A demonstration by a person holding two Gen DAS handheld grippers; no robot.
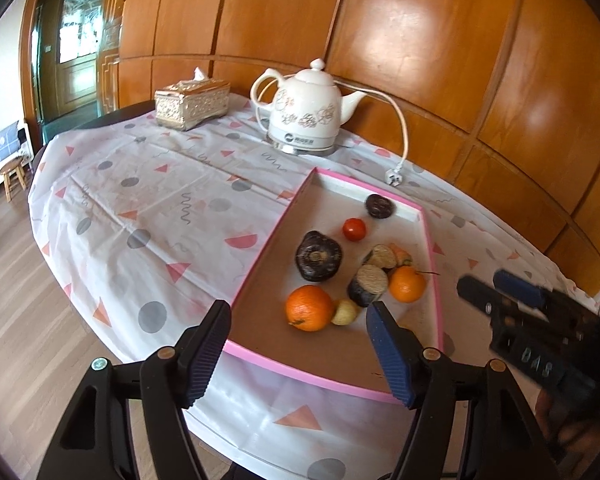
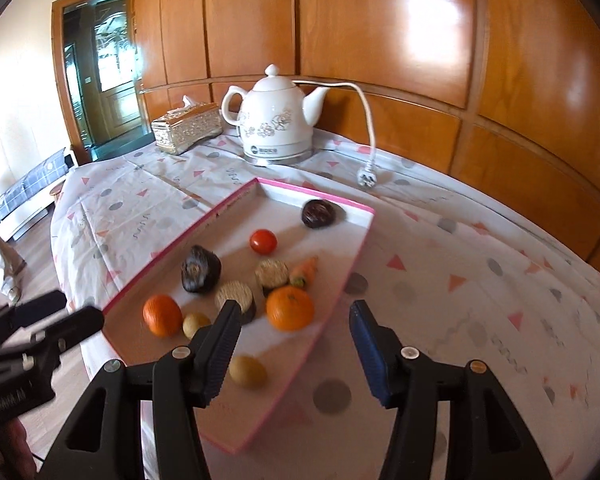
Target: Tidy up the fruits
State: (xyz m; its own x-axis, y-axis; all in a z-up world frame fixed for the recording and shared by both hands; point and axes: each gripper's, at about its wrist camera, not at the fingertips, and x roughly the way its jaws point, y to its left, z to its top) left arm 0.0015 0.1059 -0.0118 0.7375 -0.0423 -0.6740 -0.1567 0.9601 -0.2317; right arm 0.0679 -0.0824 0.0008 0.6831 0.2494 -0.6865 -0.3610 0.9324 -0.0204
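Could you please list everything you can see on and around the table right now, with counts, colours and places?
tray: one, pink-rimmed, on the table's right part.
oranges: two, orange, near end of tray.
tomato: one, red, mid-tray.
dark fruits: two, dark brown, one mid-tray, one at far end.
cut dark pieces: two, tan faces, beside the right orange.
carrot: one, orange, beside the pieces.
yellow fruits: two, near end.
kettle: one, white, behind tray, plug lying loose.
tissue box: one, gold, far left.
tablecloth: one, white, patterned.
left gripper: open, empty.
right gripper: open, empty.
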